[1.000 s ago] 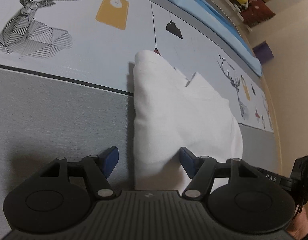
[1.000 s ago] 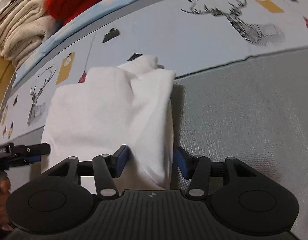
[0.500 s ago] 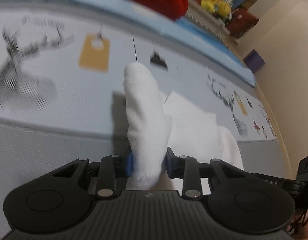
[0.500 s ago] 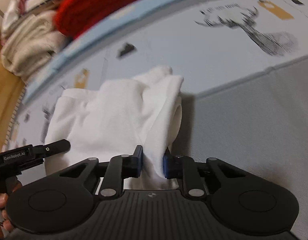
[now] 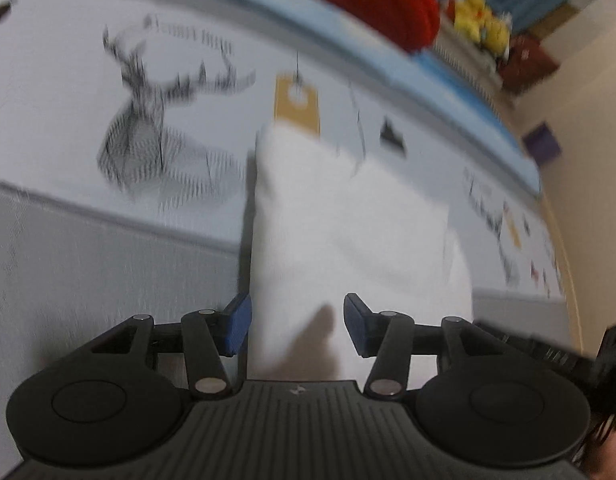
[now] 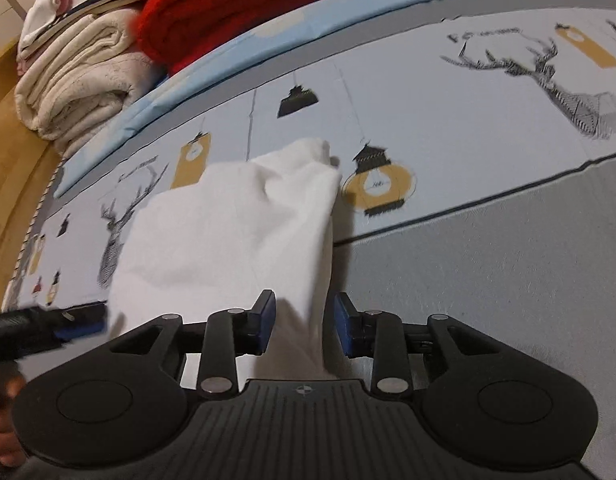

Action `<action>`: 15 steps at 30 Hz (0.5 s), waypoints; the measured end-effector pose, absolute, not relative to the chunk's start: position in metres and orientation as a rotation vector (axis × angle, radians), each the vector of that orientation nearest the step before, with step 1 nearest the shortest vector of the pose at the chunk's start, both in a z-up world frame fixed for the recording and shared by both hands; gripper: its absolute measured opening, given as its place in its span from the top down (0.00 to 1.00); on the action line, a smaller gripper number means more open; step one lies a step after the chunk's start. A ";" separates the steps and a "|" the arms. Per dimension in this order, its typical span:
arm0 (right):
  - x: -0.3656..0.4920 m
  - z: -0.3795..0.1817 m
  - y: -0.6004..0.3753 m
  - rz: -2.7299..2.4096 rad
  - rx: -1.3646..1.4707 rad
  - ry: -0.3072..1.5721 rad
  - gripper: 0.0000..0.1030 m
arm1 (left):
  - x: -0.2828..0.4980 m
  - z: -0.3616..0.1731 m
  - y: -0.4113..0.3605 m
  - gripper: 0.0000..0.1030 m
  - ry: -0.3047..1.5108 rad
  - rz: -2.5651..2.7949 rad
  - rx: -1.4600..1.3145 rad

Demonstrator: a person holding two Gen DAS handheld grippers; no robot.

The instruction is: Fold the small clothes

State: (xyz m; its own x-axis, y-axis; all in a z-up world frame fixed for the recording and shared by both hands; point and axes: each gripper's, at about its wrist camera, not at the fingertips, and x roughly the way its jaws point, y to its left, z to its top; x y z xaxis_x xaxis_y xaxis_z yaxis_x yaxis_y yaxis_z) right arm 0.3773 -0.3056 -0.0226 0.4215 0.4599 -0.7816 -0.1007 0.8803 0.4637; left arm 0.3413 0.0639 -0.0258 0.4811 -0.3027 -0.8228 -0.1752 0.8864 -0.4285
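A small white garment (image 5: 348,240) lies folded on the bed sheet. In the left wrist view, which is blurred, my left gripper (image 5: 297,326) is open, with the garment's near left corner between its blue pads and not pinched. In the right wrist view the garment (image 6: 228,236) lies left of centre and my right gripper (image 6: 304,328) is open, its jaws apart around the near right corner. The left gripper's tip (image 6: 48,320) shows at the right wrist view's left edge.
The sheet (image 6: 468,120) has deer and lantern prints, with a plain grey band (image 6: 508,260) near me. A red knit (image 6: 236,4) and folded cream blankets (image 6: 76,80) are stacked at the back. Yellow plush toys (image 5: 484,20) sit far right.
Both grippers were shut on the garment's near corners and held them raised half a second ago. Now both have opened and the garment has dropped back, lying further back on the printed sheet.
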 end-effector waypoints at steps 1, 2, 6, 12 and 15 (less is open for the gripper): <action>0.375 -0.024 -0.305 0.373 0.367 1.098 0.67 | 0.341 -0.032 0.061 0.47 1.113 -0.092 -0.480; 0.372 -0.025 -0.304 0.375 0.347 1.113 0.67 | 0.340 -0.038 0.056 0.47 1.145 -0.097 -0.456; 0.359 -0.029 -0.305 0.340 0.286 1.132 0.71 | 0.334 -0.044 0.050 0.47 1.148 -0.081 -0.432; 0.348 -0.016 -0.311 0.356 0.307 1.099 0.80 | 0.322 -0.035 0.043 0.48 1.151 -0.091 -0.396; 0.345 -0.019 -0.311 0.384 0.283 1.144 0.79 | 0.318 -0.045 0.034 0.47 1.240 -0.083 -0.313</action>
